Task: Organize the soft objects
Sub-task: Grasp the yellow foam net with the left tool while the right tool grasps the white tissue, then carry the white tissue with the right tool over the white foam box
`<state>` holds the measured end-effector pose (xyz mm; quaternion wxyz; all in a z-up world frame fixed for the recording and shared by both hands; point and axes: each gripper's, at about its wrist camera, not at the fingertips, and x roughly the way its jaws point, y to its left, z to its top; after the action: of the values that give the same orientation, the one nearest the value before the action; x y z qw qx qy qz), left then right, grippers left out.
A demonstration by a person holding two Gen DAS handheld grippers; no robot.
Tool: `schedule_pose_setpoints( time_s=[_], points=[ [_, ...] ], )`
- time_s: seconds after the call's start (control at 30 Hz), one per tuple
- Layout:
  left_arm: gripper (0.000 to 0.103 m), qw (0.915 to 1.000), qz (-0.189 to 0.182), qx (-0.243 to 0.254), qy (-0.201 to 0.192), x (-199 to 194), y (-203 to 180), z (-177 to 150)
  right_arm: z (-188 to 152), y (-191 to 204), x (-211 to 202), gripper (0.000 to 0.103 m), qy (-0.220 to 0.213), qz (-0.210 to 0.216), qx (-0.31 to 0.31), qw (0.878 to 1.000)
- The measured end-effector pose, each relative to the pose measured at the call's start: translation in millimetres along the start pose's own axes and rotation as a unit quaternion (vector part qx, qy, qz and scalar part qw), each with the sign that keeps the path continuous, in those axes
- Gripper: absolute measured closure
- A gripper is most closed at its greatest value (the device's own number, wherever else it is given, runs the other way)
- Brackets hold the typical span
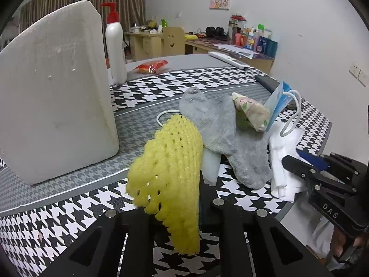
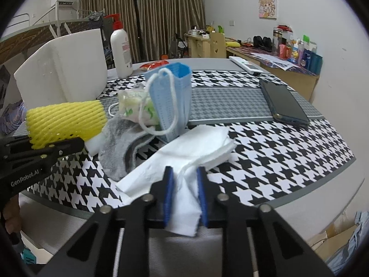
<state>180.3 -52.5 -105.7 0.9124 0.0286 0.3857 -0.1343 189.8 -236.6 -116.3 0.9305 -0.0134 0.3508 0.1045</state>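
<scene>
My left gripper [image 1: 178, 198] is shut on a yellow foam fruit net [image 1: 168, 173], held above the table edge; it also shows in the right wrist view [image 2: 66, 120]. A grey sock [image 1: 226, 133] lies beyond it, with a small floral pouch [image 1: 250, 110] and a blue face mask [image 1: 279, 101] on it. My right gripper [image 2: 184, 191] has its blue pads either side of a white tissue [image 2: 184, 159] at the table's near edge, narrowly apart. The sock [image 2: 117, 145], the pouch [image 2: 136, 108] and the mask [image 2: 173, 99] lie behind the tissue.
A white foam box [image 1: 55, 92] stands at the left, with a white pump bottle [image 1: 115, 43] and a red snack packet [image 1: 151, 66] behind it. A dark phone [image 2: 283, 101] and a white remote [image 2: 246, 65] lie at the right of the houndstooth tablecloth [image 2: 276, 152].
</scene>
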Motion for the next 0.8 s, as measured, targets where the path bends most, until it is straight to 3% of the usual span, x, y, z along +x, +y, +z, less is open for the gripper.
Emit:
schedule_pose_setpoints(
  time_s=[0.47, 0.8],
  points=[
    [0.089, 0.9995, 0.002, -0.001, -0.031, -22, 0, 1, 3, 2, -14, 0.090, -0.020, 0.001, 0.001, 1.000],
    [0.089, 0.9966, 0.010, 0.006, -0.082, -62, 1, 9, 14, -6, -46, 0.093, -0.065, 0.006, 0.011, 0.998]
  ],
)
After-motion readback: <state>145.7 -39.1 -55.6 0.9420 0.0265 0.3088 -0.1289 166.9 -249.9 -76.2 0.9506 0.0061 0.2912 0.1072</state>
